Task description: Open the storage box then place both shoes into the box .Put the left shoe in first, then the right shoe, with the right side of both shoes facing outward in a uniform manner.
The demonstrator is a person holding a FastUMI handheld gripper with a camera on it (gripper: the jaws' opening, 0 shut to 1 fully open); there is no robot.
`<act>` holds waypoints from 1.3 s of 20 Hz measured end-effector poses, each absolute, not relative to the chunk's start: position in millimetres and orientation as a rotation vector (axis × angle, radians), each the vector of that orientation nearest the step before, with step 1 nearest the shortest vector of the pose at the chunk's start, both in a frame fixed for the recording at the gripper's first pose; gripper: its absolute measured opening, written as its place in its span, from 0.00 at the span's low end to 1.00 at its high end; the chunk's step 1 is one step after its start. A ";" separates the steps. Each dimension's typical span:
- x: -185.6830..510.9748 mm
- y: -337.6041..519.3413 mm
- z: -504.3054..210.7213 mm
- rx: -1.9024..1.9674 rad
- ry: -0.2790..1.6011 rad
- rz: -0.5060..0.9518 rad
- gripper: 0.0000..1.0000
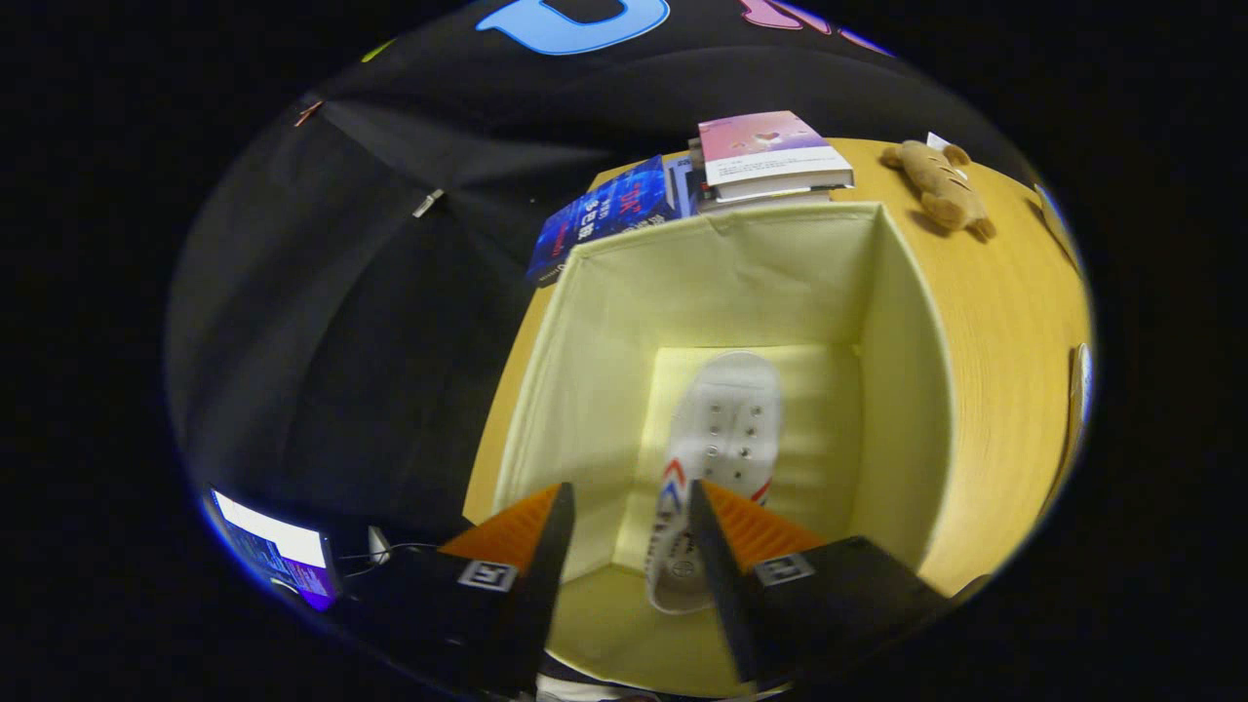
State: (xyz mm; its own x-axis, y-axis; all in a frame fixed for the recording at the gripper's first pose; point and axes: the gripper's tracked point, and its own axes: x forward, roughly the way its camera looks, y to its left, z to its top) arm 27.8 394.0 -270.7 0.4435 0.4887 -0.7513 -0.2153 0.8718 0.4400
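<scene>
An open pale-yellow fabric storage box (907, 322) stands on the wooden table, seen from above. One white shoe (720, 439) with red and blue stripes lies on the box's floor, its toe pointing away from me. My gripper (629, 492) hovers over the box's near edge. Its fingers stand apart with nothing between them. The shoe's heel lies beyond and below the right finger (726, 522), apart from it.
A stack of books (770, 156) and a blue book (604, 214) lie on the wooden table (1004, 322) behind the box. A brown plush toy (941, 185) lies at the far right. A lit screen (278, 556) glows low at the left.
</scene>
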 end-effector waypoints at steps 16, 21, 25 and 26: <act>9.1 144.1 -190.5 0.079 0.675 0.273 0.99; -2.7 35.7 -220.2 0.079 0.714 0.139 0.99; -12.7 -57.3 -244.6 0.055 0.766 0.041 0.99; -16.5 -81.1 -248.8 0.052 0.784 0.025 0.99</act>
State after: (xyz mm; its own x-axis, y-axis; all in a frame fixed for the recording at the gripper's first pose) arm -16.5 -81.1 -248.8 0.7081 0.0422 -0.7049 -0.0034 0.9984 0.0563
